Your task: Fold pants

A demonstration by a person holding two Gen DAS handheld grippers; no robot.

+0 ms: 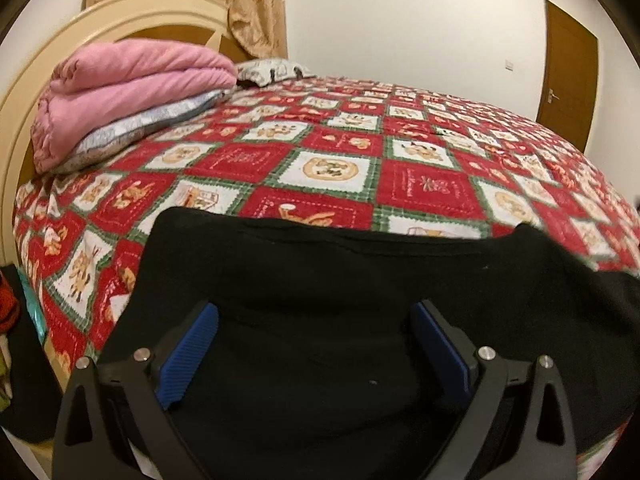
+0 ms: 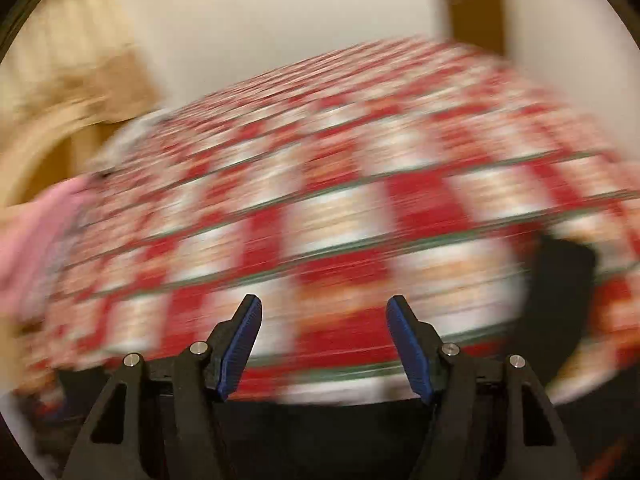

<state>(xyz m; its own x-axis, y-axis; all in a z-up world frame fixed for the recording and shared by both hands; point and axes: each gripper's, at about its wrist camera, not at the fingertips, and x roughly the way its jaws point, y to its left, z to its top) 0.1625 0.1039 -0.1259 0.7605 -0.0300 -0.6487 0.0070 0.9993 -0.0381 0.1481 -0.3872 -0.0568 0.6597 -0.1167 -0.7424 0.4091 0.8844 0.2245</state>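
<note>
Hovering our wide-open, empty left gripper (image 1: 314, 344) over black fabric pants (image 1: 360, 280); right gripper (image 2: 324, 340) blurred, parted, empty — let's grab one hem squarely.

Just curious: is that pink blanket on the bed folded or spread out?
Folded. The pink blanket lies in stacked layers by the headboard.

left wrist: sits low and close over the black pants (image 1: 360, 300), facing across the bed (image 1: 340, 152) toward the headboard (image 1: 120, 12)
right wrist: just above the bed's near edge, tilted down, all blurry
shared: checkered bedspread (image 2: 320, 220), pink blanket (image 1: 120, 92), pants
</note>
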